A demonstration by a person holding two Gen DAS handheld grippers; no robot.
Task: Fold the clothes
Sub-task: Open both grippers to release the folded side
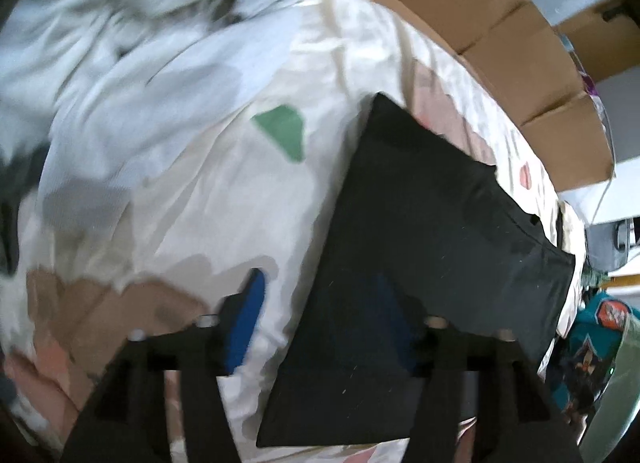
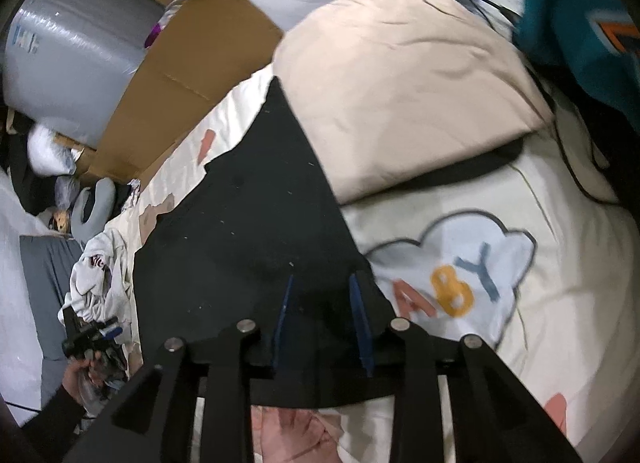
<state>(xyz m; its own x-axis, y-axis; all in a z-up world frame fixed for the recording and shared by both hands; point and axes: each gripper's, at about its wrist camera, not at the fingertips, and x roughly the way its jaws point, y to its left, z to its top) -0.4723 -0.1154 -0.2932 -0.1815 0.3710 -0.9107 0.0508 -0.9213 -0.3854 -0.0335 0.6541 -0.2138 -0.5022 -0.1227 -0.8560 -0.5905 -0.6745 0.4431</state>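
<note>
Black cloth, a folded garment [image 1: 420, 263], lies flat on the patterned bed [image 1: 200, 183] near its cardboard-lined far edge, seemingly laid there to finish a fold. The left hand-held gripper [image 1: 320, 319] is wide open above it; the right hand-held gripper [image 2: 322, 315] is partly open, gripping nothing.

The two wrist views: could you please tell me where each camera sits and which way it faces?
Left wrist: on the left gripper, looking steeply down at the black garment on the patterned bedspread; only its open fingers show.
Right wrist: on the right gripper, looking down at the same garment beside a beige pillow; its fingers stand apart, and a hand shows lower left.
Shared: garment, bedspread, cardboard.
</note>
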